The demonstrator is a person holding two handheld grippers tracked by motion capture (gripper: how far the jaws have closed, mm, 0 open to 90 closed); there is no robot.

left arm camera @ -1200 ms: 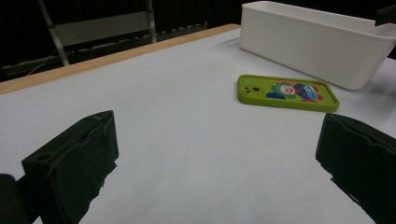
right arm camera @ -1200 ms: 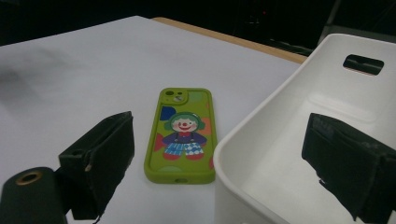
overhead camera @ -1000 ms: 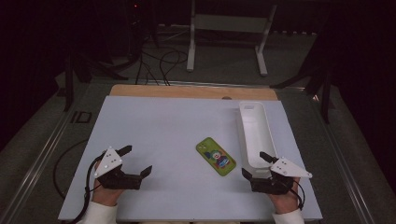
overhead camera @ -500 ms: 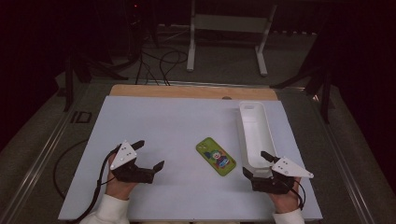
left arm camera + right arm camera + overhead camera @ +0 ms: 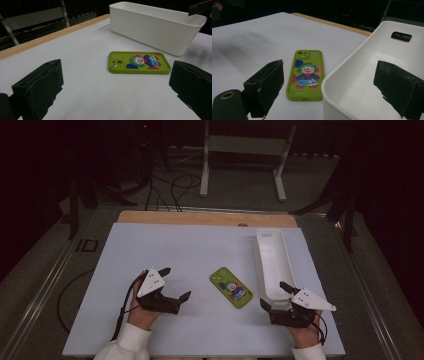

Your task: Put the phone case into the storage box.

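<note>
A green phone case [image 5: 231, 287] with a clown picture lies flat near the middle of the white table, camera cutout toward the far left. My left gripper [image 5: 175, 282] sits left of it, open, jaws pointing right at the case with nothing between them. In the left gripper view the case [image 5: 138, 62] lies just beyond the open left gripper [image 5: 115, 92]. My right gripper [image 5: 275, 296] is open at the near end of a long white bin [image 5: 274, 265]. In the right gripper view the open right gripper [image 5: 332, 87] straddles the bin's near corner [image 5: 367, 75], with the case [image 5: 307, 72] to its left.
The bin holds nothing and has a handle slot [image 5: 401, 36] in its far end. A wooden strip [image 5: 200, 217] edges the table's far side. Beyond it stand a metal stand [image 5: 245, 150] and cables on the floor.
My left gripper has moved right and a little forward, closer to the phone case. The right gripper, the case and the bin have stayed where they were.
</note>
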